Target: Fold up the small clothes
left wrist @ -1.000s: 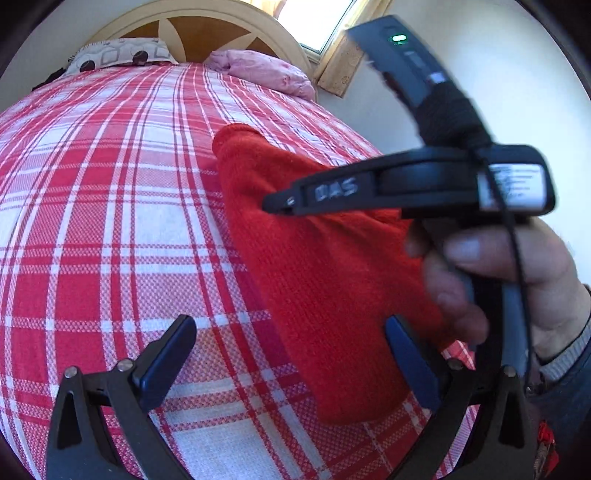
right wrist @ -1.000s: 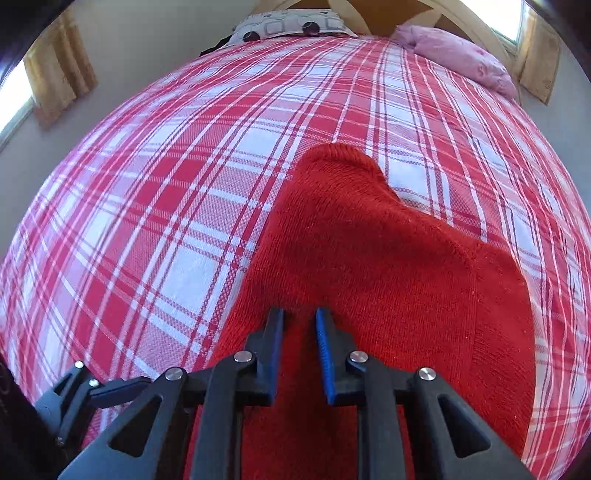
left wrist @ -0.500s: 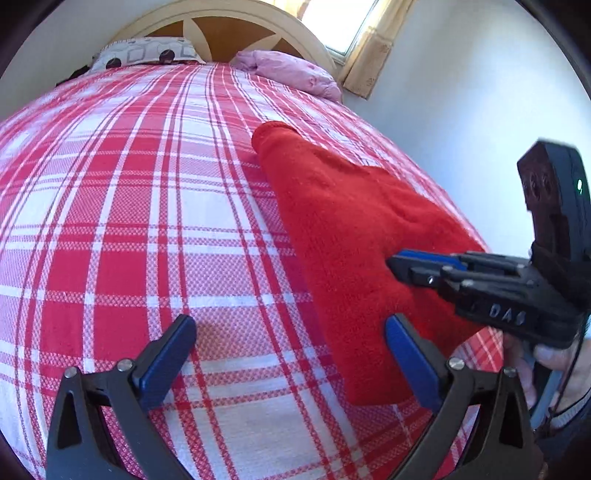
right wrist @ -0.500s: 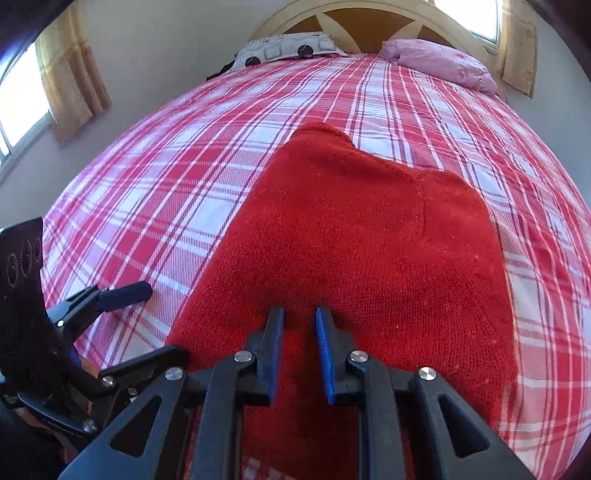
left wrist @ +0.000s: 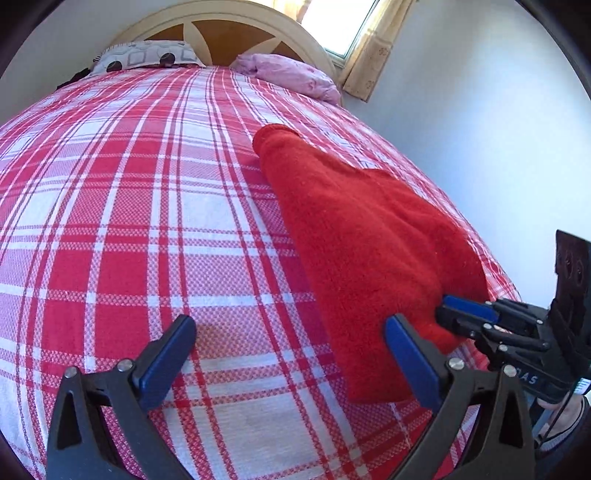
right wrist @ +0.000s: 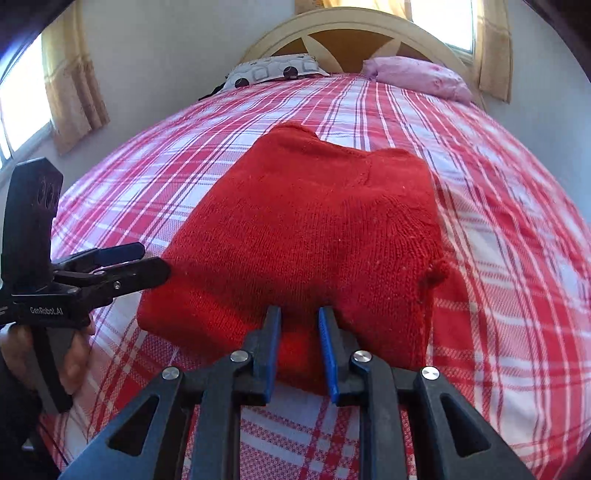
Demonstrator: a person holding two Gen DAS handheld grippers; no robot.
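Two grippers are working at the near end of one red knitted garment [right wrist: 314,229], which is lying folded on a bed with a red and white checked bedspread [left wrist: 129,221]. The garment is resting toward the right side of the bed, with its narrow far end pointing to the headboard [left wrist: 229,22].

From the right wrist view, the right gripper [right wrist: 297,350] is sitting at the near edge of the garment, and its two blue-padded fingers [right wrist: 267,354] are standing close together with red cloth showing in the narrow gap between them. They are appearing to pinch this near edge. From the left wrist view, the same gripper [left wrist: 461,314] is reaching in from the right and touching the near right corner of the garment.

The left gripper [left wrist: 291,354] is standing wide apart over the bedspread, holding nothing. Its right finger [left wrist: 410,358] is lying just in front of the near left corner of the garment, while its left finger is over bare checked cloth. In the right wrist view this gripper [right wrist: 147,262] is pointing at the left edge of the garment, just beside it.

A patterned pillow [right wrist: 273,70] and a pink pillow [right wrist: 417,77] are lying at the far end of the bed, well apart from the garment.
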